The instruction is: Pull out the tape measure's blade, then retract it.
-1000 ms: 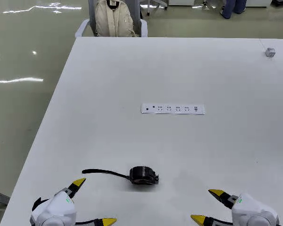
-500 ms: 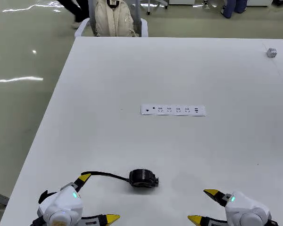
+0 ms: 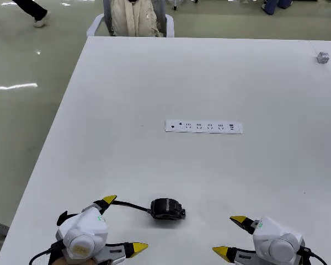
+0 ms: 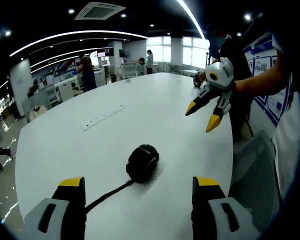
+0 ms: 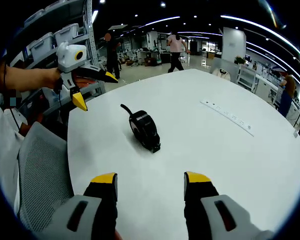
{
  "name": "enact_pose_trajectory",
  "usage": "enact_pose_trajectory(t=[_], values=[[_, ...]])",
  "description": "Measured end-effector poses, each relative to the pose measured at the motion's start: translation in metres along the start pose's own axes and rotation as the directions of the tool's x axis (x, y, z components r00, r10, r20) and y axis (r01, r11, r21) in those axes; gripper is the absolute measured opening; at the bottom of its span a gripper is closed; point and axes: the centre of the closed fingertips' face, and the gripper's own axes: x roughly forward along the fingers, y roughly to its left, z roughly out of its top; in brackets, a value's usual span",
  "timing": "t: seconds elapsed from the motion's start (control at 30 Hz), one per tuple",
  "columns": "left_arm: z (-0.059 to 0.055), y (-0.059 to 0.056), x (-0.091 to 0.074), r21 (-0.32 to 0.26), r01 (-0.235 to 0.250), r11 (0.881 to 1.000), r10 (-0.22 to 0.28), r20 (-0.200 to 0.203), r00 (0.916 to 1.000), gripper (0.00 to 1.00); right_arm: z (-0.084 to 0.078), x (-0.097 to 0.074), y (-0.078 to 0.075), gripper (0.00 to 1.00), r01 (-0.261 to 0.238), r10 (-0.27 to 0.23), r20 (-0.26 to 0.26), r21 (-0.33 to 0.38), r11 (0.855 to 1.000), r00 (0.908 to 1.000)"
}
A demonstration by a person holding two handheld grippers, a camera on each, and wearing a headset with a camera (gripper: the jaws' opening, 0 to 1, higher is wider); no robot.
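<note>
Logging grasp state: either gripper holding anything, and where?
Nothing held. Left gripper and right gripper are both open; tape measure lies on the table between them.

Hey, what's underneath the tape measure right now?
The tape measure rests on the bare white table, its black strap lying flat beside it. The patch right under its case is covered.

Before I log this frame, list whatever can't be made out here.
Tape measure: blade hook too small in the head view; markings blurred in both gripper views.
Grey object: too small to identify in the head view.
Backpack: top cut by the head view's upper edge.
Right gripper: body cut by the head view's lower edge.
</note>
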Motion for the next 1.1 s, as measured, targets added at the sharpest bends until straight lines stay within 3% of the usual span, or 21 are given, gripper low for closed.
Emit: enact_pose_trajectory(t=[0.3,0.57,1.1], values=[[-0.004,0.0,0.018,0.042,0.043,0.998,-0.041,-0.035,0.9985,0.84,0.0,0.014,-0.007,0.54,-0.015,0.015,-0.017,-0.014,1.0,0.9997],[-0.004,0.001,0.025,0.054,0.058,0.997,-0.056,-0.043,0.9975,0.83,-0.002,0.022,-0.009,0.54,-0.028,0.027,-0.029,-0.026,0.999,0.9992],[-0.01,0.005,0.055,0.098,0.12,0.988,-0.112,-0.086,0.99,0.8,0.0,0.056,-0.014,0.52,-0.094,0.087,-0.076,-0.097,0.991,0.9933]])
